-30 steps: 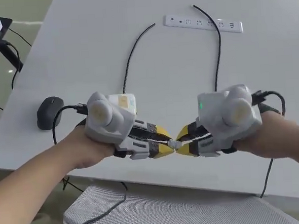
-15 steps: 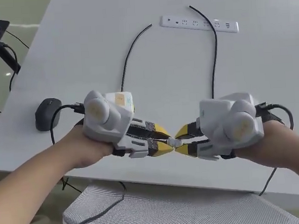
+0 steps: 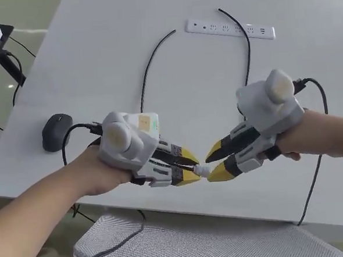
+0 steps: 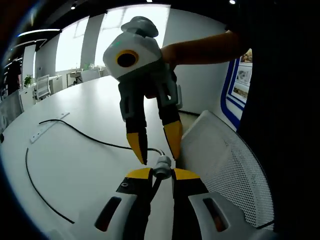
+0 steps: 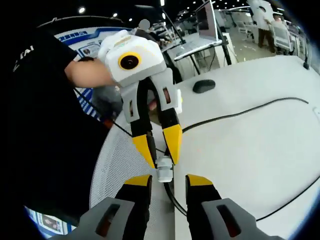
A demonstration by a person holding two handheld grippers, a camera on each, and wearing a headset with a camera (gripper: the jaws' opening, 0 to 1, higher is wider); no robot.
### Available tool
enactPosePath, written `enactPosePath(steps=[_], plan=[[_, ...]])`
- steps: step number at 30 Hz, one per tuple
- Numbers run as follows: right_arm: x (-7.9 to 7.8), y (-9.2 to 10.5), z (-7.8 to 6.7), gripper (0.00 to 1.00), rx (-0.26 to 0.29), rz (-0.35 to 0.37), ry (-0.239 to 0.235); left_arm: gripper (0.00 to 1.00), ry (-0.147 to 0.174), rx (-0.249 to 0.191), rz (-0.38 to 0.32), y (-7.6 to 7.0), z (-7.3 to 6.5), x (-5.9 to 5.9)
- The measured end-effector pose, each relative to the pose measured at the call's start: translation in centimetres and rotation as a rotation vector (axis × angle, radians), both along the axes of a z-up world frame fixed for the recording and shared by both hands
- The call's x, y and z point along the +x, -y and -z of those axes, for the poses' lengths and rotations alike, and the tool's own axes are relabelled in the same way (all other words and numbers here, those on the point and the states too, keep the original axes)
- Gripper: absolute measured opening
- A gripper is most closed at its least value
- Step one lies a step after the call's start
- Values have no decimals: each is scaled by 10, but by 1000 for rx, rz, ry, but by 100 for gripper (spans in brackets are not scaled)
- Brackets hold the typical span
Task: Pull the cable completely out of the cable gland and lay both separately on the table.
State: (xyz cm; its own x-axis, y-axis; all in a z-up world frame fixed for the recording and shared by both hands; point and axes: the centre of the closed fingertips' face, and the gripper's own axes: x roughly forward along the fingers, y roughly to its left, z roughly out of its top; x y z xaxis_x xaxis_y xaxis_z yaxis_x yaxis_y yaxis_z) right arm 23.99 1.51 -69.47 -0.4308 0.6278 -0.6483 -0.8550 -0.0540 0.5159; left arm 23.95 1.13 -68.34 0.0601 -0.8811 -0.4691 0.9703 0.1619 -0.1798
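Observation:
A small white cable gland (image 3: 201,171) is pinched between the yellow tips of my left gripper (image 3: 192,169), just above the table's front edge. In the left gripper view the gland (image 4: 161,166) sits at the jaw tips. My right gripper (image 3: 213,163) faces it from the right, open, one jaw above and one below the gland and not touching it. Seen from the right gripper (image 5: 168,181), the gland (image 5: 164,170) lies just beyond its spread tips. A black cable (image 5: 172,197) leaves the gland and runs across the table (image 3: 247,54) toward the far side.
A white power strip (image 3: 229,28) lies at the far side of the white table (image 3: 96,45). A second loose black cable (image 3: 150,65) ends behind the left gripper. A black mouse (image 3: 57,131) sits at the left edge. A grey mesh chair (image 3: 196,243) stands below the front edge.
My right gripper was shut at the gland; its jaws have now parted, and it has risen and tilted up to the right. The left gripper keeps its hold.

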Motion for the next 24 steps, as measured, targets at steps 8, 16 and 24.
enactPosePath(steps=[8,16,24], plan=[[-10,-5,-8,17,19,-11,-150,16,7,3,24,3,-2,-4],[-20,-2,-8,11,-4,-44,-197,16,6,4,31,2,-3,-4],[-20,-4,-11,9,2,-40,-218,16,5,8,44,3,-2,-5]])
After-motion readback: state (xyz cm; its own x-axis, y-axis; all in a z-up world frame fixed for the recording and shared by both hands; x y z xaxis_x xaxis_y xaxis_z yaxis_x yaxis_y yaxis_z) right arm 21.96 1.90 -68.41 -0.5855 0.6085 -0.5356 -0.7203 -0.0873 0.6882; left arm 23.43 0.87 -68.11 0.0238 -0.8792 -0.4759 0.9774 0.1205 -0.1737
